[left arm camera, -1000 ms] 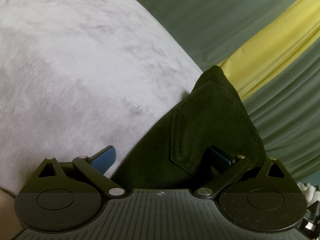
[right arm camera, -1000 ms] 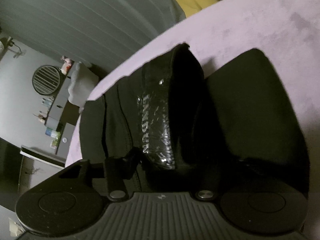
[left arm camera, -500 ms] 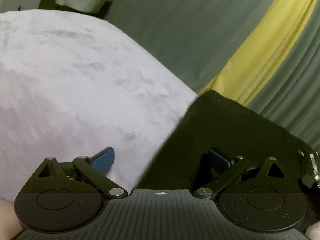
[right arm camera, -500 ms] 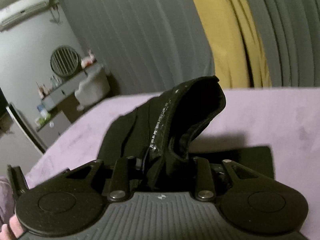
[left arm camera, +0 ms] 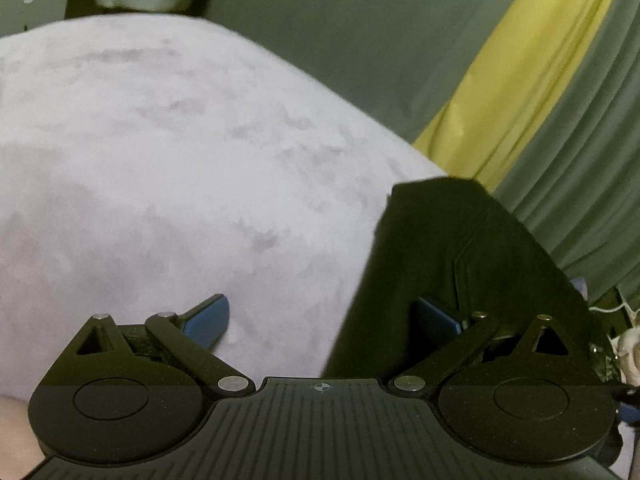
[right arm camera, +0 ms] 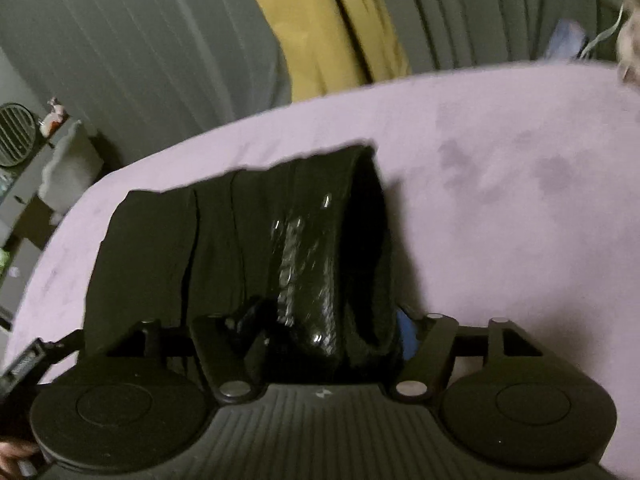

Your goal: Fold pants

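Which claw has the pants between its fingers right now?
The right claw: the black pants bunch between its opening fingers. The left claw stands wide open, one finger over bare blanket.

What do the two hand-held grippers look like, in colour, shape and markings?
Both look alike. The left gripper and the right gripper have a black ribbed body with a small round crosshair mark at its front edge, two round black discs at the sides, and black link bars with silver pins. The fingers carry blue pads.
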Demonstrator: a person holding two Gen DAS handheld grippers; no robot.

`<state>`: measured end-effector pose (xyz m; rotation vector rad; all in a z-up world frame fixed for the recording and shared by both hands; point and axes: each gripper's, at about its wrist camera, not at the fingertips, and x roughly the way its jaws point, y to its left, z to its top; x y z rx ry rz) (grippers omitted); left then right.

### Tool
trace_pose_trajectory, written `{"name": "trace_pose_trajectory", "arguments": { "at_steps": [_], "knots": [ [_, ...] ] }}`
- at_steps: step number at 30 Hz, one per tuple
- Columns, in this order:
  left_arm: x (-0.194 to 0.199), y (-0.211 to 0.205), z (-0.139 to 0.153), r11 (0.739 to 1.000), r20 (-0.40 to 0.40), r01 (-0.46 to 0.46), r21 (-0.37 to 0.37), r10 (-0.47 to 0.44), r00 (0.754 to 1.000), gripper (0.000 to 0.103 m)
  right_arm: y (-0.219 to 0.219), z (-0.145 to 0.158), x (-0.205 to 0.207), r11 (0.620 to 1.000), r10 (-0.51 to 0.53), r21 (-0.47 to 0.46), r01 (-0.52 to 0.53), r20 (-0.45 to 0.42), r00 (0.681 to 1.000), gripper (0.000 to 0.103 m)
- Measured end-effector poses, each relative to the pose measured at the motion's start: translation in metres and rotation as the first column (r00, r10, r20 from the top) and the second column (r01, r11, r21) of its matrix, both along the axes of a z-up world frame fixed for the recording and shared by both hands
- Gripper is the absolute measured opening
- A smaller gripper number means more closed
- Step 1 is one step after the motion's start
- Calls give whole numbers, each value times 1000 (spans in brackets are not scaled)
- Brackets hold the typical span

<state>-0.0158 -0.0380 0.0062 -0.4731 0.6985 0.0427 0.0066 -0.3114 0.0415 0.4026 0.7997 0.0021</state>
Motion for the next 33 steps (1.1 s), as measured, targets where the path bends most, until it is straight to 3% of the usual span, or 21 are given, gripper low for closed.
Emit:
{"name": "trace_pose_trajectory", "arguments": {
  "at_steps": [3, 7, 11, 13, 16, 18, 21, 23, 28, 33],
  "knots": [
    [-2, -10, 5, 998, 43, 38, 48, -40, 998, 102, 5, 17, -12, 998, -21, -61, 25, 68, 997, 71],
    [-1, -30, 5, 985, 37, 79, 152, -85, 996, 102, 17, 41, -17, 992, -2, -123, 26, 190, 982, 71],
    [0, -29, 4, 987, 29, 77, 142, -82, 996, 103, 44, 51, 2, 977, 99, -207, -48, 242, 965, 68],
    [1, -28, 4, 988, 23, 75, 133, -79, 997, 103, 58, 52, 19, 965, 150, -248, -90, 232, 961, 48],
    [0, -30, 5, 987, 22, 76, 143, -80, 997, 103, 72, 48, 49, 956, 181, -261, -132, 175, 968, 29],
    [0, -30, 5, 987, 21, 81, 141, -85, 996, 103, 79, 32, 72, 946, 173, -291, -141, 85, 981, 29],
    [2, -31, 3, 986, 10, 87, 142, -90, 996, 103, 89, -6, 95, 911, 226, -348, -221, -25, 974, 24],
    [2, -31, 3, 986, 6, 85, 144, -87, 996, 103, 91, -20, 96, 903, 235, -366, -224, -15, 972, 24],
    [3, -29, 2, 987, 0, 82, 137, -83, 997, 103, 84, -5, 80, 930, 212, -311, -197, 15, 977, 25],
    [4, -30, 1, 987, -3, 82, 137, -82, 997, 103, 76, 25, 18, 962, 191, -212, -172, 72, 979, 31]
  ]
}}
